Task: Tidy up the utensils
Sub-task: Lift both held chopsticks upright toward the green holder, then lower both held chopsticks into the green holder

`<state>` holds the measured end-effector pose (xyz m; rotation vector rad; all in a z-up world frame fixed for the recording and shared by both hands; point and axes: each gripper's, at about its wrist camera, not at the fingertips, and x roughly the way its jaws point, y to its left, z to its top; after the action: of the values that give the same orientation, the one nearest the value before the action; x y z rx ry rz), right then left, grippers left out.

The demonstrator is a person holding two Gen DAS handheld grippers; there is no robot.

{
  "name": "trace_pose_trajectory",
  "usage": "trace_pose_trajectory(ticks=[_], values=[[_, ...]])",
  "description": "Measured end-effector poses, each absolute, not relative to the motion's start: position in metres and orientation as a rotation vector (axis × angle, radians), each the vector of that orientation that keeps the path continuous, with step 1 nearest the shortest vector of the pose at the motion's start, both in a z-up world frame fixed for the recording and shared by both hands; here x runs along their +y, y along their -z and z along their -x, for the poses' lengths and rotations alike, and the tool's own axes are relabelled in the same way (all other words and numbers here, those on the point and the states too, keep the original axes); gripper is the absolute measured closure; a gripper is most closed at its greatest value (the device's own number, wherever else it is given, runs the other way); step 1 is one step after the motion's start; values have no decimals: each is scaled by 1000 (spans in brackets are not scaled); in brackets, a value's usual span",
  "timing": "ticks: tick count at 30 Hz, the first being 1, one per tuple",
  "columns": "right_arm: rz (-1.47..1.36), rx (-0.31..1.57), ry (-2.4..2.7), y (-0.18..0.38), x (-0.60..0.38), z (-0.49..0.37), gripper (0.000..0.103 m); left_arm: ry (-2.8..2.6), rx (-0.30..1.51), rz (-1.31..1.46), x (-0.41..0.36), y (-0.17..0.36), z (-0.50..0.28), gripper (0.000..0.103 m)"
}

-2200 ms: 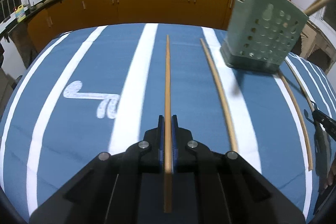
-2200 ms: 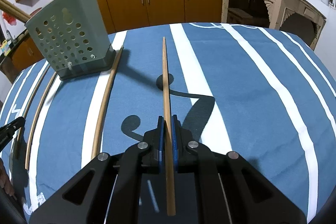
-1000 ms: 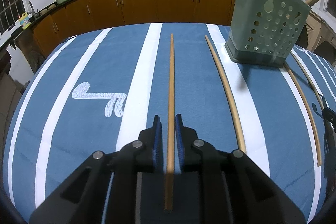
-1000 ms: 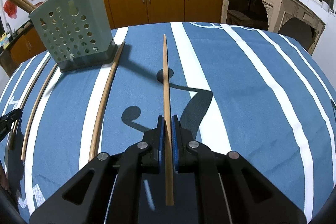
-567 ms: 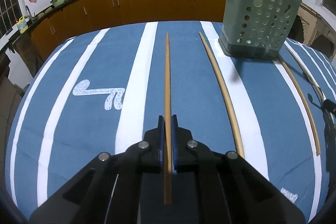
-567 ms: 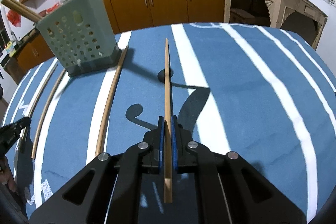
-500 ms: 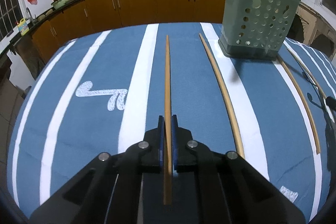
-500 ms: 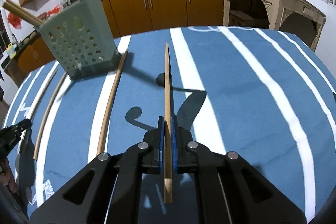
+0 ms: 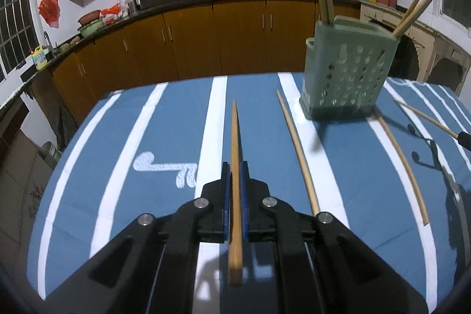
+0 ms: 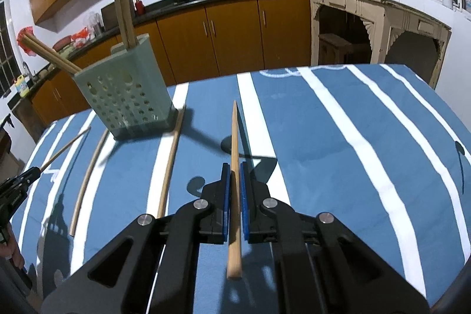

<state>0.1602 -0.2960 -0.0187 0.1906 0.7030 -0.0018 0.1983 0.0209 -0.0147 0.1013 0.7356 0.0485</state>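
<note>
My left gripper (image 9: 235, 167) is shut on a wooden chopstick (image 9: 234, 137) and holds it above the blue striped cloth. My right gripper (image 10: 234, 167) is shut on another wooden chopstick (image 10: 234, 134), also lifted. A green perforated utensil holder (image 9: 344, 75) stands at the right of the left wrist view and at the left of the right wrist view (image 10: 129, 96); several chopsticks stick up out of it. Two loose chopsticks lie on the cloth on either side of the holder (image 9: 297, 149) (image 9: 400, 164). The left gripper also shows at the left edge of the right wrist view (image 10: 20, 184).
The table carries a blue cloth with white stripes (image 9: 147, 137). Brown kitchen cabinets (image 9: 191, 43) and a counter with woks run behind it. A pale wooden side table (image 10: 368, 28) stands at the far right. The cloth's far edge drops off toward the cabinets.
Both grippers have risen and tilted up with their chopsticks, so the holder and cabinets sit lower in view. The left gripper had briefly opened a second ago, then shut on the chopstick again.
</note>
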Motion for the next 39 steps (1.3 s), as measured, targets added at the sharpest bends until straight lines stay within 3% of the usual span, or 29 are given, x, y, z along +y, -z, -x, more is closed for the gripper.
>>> trace_pose_trajectory(ticks=[19, 39], values=[[-199, 571, -15, -24, -296, -152, 96, -30, 534, -54, 30, -58, -182, 95], [-191, 490, -52, -55, -289, -152, 96, 14, 486, 51, 47, -88, -180, 96]])
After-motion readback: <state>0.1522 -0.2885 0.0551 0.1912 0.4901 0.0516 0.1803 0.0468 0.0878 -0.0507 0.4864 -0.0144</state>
